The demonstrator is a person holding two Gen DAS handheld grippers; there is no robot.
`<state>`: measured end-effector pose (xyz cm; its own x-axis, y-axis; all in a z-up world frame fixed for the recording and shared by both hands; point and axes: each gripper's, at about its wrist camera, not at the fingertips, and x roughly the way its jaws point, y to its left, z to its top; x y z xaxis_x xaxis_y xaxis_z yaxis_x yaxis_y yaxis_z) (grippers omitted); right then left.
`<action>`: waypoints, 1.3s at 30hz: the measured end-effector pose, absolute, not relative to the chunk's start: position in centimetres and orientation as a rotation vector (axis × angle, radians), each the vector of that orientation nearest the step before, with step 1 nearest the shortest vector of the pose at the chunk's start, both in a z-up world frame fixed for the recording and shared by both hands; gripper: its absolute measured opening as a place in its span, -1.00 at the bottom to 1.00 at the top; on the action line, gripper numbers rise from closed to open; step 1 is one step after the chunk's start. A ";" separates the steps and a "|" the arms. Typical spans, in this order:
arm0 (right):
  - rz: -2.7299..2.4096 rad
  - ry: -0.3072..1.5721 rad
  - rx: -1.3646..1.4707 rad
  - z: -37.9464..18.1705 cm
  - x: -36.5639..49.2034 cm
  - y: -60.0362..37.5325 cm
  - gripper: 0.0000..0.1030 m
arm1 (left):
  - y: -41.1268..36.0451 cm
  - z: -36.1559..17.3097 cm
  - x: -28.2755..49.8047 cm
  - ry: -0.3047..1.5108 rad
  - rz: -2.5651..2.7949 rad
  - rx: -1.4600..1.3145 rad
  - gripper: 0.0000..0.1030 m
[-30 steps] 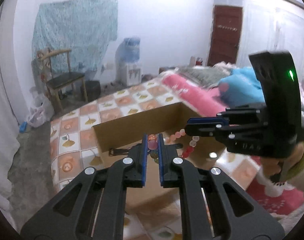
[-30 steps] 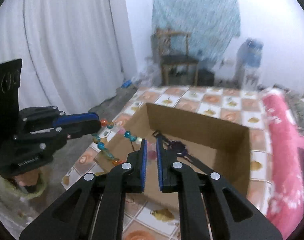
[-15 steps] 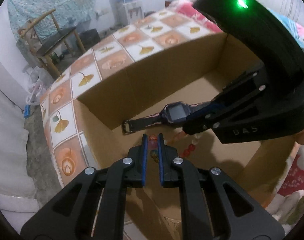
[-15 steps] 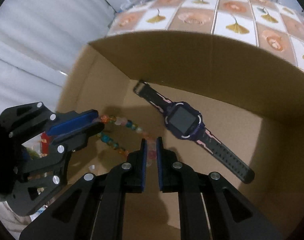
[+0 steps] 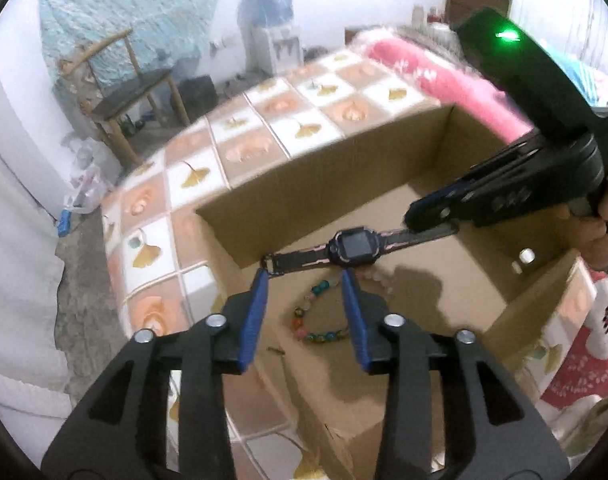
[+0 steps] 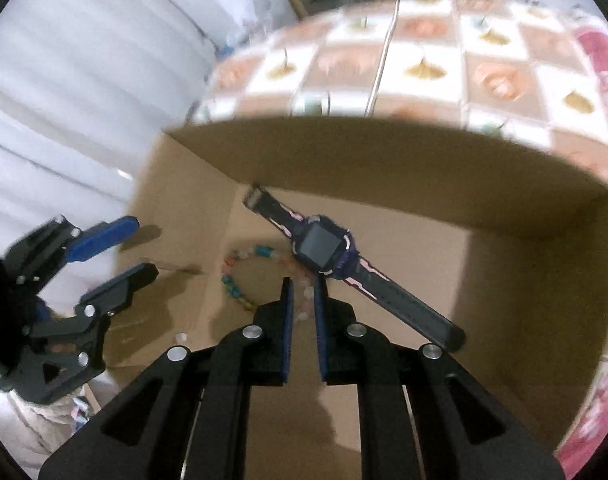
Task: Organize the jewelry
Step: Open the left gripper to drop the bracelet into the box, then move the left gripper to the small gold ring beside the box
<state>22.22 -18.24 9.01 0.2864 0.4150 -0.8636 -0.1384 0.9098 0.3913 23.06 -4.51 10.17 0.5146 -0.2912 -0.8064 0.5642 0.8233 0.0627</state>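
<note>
A bracelet of coloured beads (image 5: 304, 322) (image 6: 234, 280) lies in a loop on the floor of an open cardboard box (image 5: 343, 168) (image 6: 383, 168). Just beyond it lies a dark purple smartwatch (image 5: 351, 246) (image 6: 323, 248) with its strap stretched out flat. My left gripper (image 5: 304, 280) (image 6: 140, 248) hangs over the bracelet with its jaws opening wide and nothing pressed between them. My right gripper (image 6: 304, 282) (image 5: 423, 220) hovers above the watch strap's end. Its jaws are opening by a narrow gap, and a few pale beads on the floor show through it, not gripped.
The box stands on a bed with a checked leaf-pattern cover (image 5: 240, 120). A pink blanket (image 5: 443, 76) lies behind the box. A wooden chair (image 5: 124, 92) and a water dispenser (image 5: 272, 20) stand by the far wall. A white curtain (image 6: 64, 80) hangs on the left.
Both grippers came down into the box with the bracelet held between them. The left jaws have sprung apart, the right ones parted slightly, and the bracelet now lies on the box floor.
</note>
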 end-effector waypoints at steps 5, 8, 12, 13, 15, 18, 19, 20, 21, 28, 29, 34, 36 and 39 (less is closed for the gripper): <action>0.304 0.972 0.281 14.9 14.9 -21.3 -0.06 | -0.9 14.0 17.9 0.766 -0.511 0.202 0.29; 0.276 0.886 0.281 16.1 9.9 -21.8 0.11 | 1.4 14.8 14.7 0.737 -0.496 0.102 0.41; 0.253 0.850 0.261 15.7 4.4 -20.6 0.26 | 3.2 13.6 10.7 0.751 -0.442 0.033 0.49; 0.241 0.847 0.252 15.1 3.3 -20.0 0.30 | 3.3 13.1 9.8 0.757 -0.431 0.024 0.49; 0.216 0.851 0.232 14.6 1.4 -19.2 0.41 | 3.6 12.1 8.2 0.774 -0.428 -0.006 0.51; 0.153 0.859 0.166 13.4 -1.0 -17.5 0.54 | 3.7 9.9 5.8 0.806 -0.414 -0.035 0.51; 0.133 0.863 0.152 13.1 -1.4 -17.2 0.65 | 3.7 9.1 5.3 0.815 -0.405 -0.031 0.51; 0.107 0.866 0.135 12.7 -1.9 -16.8 0.71 | 3.6 8.4 4.7 0.819 -0.394 -0.028 0.51; 0.084 0.867 0.112 12.5 -2.3 -16.4 0.72 | 3.5 7.9 4.5 0.822 -0.384 -0.028 0.51; -0.066 0.816 -0.121 10.9 -4.5 -14.6 0.87 | 2.4 4.4 3.4 0.858 -0.350 -0.053 0.52; -0.073 0.814 -0.146 10.6 -4.6 -14.5 0.87 | 2.1 4.1 3.2 0.852 -0.344 -0.047 0.52; 0.030 0.826 -0.153 7.7 -4.9 -14.3 0.87 | 1.3 2.6 2.3 0.808 -0.368 -0.060 0.52; 0.062 0.825 -0.111 7.1 -5.1 -14.4 0.87 | 1.0 2.0 2.0 0.799 -0.371 -0.045 0.52; 0.094 0.825 -0.007 6.1 -4.6 -15.5 0.87 | 0.5 1.5 1.9 0.788 -0.376 -0.026 0.52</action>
<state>-4.62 -15.55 6.05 0.6744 0.0809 -0.7340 -0.0866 0.9958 0.0302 1.89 0.53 1.49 0.6427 -0.3394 -0.6869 0.3205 0.9334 -0.1613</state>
